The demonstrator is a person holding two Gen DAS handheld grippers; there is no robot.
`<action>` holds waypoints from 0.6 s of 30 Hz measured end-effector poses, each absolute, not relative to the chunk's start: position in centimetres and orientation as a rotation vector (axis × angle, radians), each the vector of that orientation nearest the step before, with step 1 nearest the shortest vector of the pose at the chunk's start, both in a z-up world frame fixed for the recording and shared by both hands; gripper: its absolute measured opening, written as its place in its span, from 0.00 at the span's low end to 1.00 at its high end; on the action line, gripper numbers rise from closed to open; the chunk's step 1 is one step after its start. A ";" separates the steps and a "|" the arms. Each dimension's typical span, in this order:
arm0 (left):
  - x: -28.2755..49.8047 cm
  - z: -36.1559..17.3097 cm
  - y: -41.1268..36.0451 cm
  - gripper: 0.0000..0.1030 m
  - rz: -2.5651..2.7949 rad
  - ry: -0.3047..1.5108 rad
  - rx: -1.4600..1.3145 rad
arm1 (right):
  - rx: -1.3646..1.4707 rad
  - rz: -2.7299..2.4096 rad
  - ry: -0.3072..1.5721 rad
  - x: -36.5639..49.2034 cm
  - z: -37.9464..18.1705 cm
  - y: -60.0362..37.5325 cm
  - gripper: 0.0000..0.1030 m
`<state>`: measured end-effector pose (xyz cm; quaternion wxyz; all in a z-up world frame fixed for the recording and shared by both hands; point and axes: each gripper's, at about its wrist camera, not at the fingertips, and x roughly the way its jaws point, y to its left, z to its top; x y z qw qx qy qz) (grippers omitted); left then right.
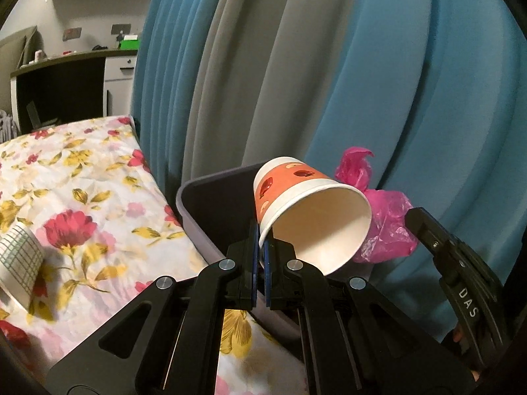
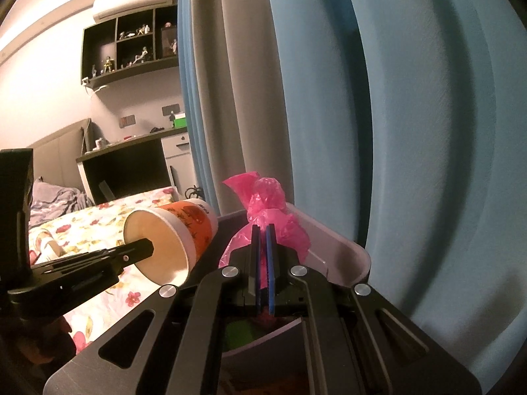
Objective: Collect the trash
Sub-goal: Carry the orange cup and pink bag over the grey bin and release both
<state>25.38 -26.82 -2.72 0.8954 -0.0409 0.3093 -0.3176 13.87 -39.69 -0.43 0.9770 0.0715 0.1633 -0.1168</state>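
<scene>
Left gripper (image 1: 262, 253) jaws pinch only the paper cup (image 1: 309, 210) rim; right gripper (image 2: 262, 250) jaws clamp the pink bag (image 2: 273, 217). Opened early, the cup could miss the bin (image 1: 210, 204) and roll toward 9 o'clock onto the bed (image 1: 82, 197).

- The paper cup (image 1: 296, 194) is white with an orange band printed with dark red shapes, possibly apples; its inside is cream.
- The plastic bag (image 2: 273, 217) is bright pink.
- The bin (image 1: 210, 207) is grey, darker inside.
- The bedsheet (image 1: 82, 181) is white with red flowers and yellow leaves.
- The curtain (image 1: 329, 65) has blue and grey stripes.
- A second cup (image 1: 19, 260) is white with a green grid.
</scene>
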 end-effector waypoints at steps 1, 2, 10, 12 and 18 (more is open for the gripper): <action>25.4 -2.8 -26.9 0.02 -0.662 0.648 -0.090 | 0.145 -0.236 0.332 13.9 -0.5 -39.7 0.04; 25.6 -3.0 -26.9 0.02 -0.664 0.657 -0.095 | 0.149 -0.234 0.339 14.0 -0.6 -39.8 0.04; 25.9 -3.7 -27.1 0.02 -0.672 0.679 -0.099 | 0.152 -0.229 0.354 14.4 -1.0 -39.9 0.04; 26.0 -3.9 -27.1 0.02 -0.672 0.681 -0.099 | 0.150 -0.226 0.358 14.4 -1.1 -39.7 0.04; 26.1 -4.3 -27.4 0.02 -0.680 0.696 -0.091 | 0.157 -0.227 0.374 14.6 -1.5 -39.8 0.04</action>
